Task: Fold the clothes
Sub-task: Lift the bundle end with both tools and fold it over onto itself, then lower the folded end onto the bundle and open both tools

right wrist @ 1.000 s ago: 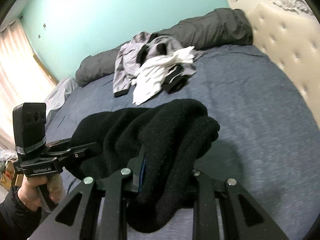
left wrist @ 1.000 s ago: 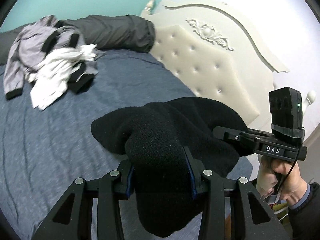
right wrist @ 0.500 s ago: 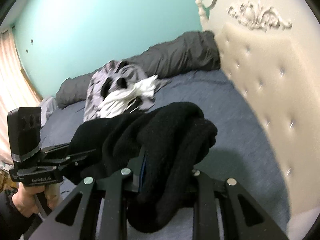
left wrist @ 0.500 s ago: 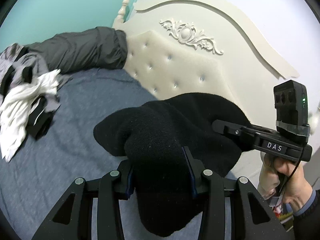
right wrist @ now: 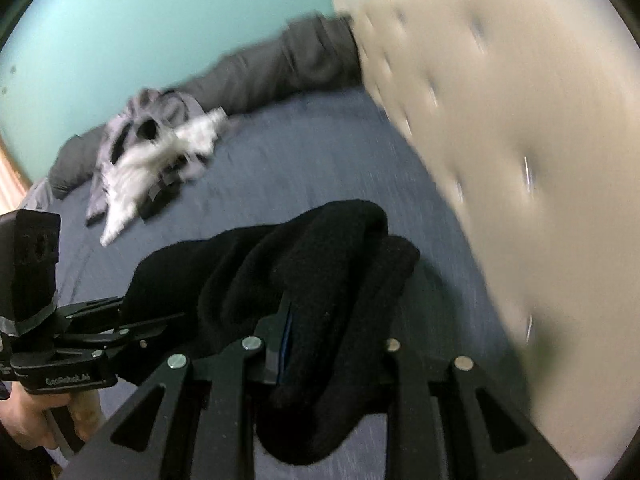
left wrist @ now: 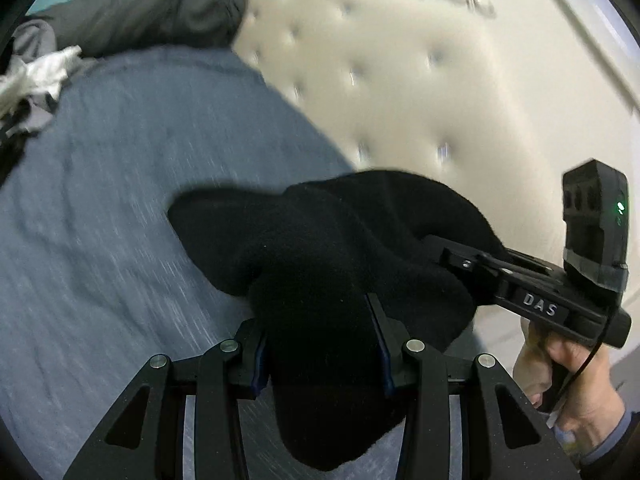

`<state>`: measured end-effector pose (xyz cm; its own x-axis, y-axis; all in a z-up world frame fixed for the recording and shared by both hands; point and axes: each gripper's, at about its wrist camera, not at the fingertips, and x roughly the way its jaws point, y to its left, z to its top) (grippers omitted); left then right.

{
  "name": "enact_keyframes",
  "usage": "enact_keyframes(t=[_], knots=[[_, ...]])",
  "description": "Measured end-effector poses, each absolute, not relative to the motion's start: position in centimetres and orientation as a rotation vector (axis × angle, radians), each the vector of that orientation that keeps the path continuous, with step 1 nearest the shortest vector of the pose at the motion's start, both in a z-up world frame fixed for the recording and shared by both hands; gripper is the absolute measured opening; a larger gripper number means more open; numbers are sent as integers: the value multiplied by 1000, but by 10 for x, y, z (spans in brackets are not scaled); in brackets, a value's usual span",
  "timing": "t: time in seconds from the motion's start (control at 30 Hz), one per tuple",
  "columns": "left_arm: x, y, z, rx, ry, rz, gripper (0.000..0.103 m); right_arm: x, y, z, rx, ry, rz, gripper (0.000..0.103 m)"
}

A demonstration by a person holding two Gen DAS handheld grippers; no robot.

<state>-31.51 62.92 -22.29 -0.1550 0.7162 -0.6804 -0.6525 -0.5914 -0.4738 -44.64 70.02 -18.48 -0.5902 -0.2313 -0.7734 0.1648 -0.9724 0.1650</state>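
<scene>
A black fleece garment is bunched and folded, held in the air above the blue bed sheet. My left gripper is shut on one end of it; the cloth hides its fingertips. My right gripper is shut on the other end of the garment. In the left wrist view the right gripper grips the garment's right side. In the right wrist view the left gripper grips its left side. Both views are motion-blurred.
A cream tufted headboard stands close on the right, also in the right wrist view. A pile of grey, white and black clothes lies far back on the bed. A dark grey bolster runs along the teal wall.
Both grippers have swung right with the black garment, toward the headboard. The clothes pile has slid to the left edge of the views. The grip on the garment has not changed.
</scene>
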Motion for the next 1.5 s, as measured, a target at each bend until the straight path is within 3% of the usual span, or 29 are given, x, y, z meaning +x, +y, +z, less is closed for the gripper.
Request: enact_keyframes(t=[0.4, 0.6, 0.87, 0.97, 1.17, 1.23, 1.37, 1.5], knots=[[-269, 621, -267, -1393, -205, 1723, 46, -405, 752, -223, 1611, -403, -2423, 24], [-262, 597, -274, -1450, -200, 1697, 51, -387, 760, -233, 1736, -389, -2435, 29], [-248, 573, -218, -1177, -34, 1853, 50, -355, 781, -172, 1433, -326, -2677, 32], [-244, 585, -211, -1112, 29, 1848, 50, -365, 763, -170, 1396, -272, -2647, 21], [-228, 612, -244, -1094, 215, 1820, 50, -389, 737, -215, 1452, -275, -2582, 11], [-224, 613, -257, -1098, 240, 1820, 49, -393, 745, -232, 1498, -280, -2605, 1], [-222, 609, -262, -1078, 241, 1822, 49, -388, 775, -246, 1474, -421, -2639, 0], [-225, 608, -261, -1089, 229, 1811, 49, -378, 787, -228, 1426, -405, -2736, 1]])
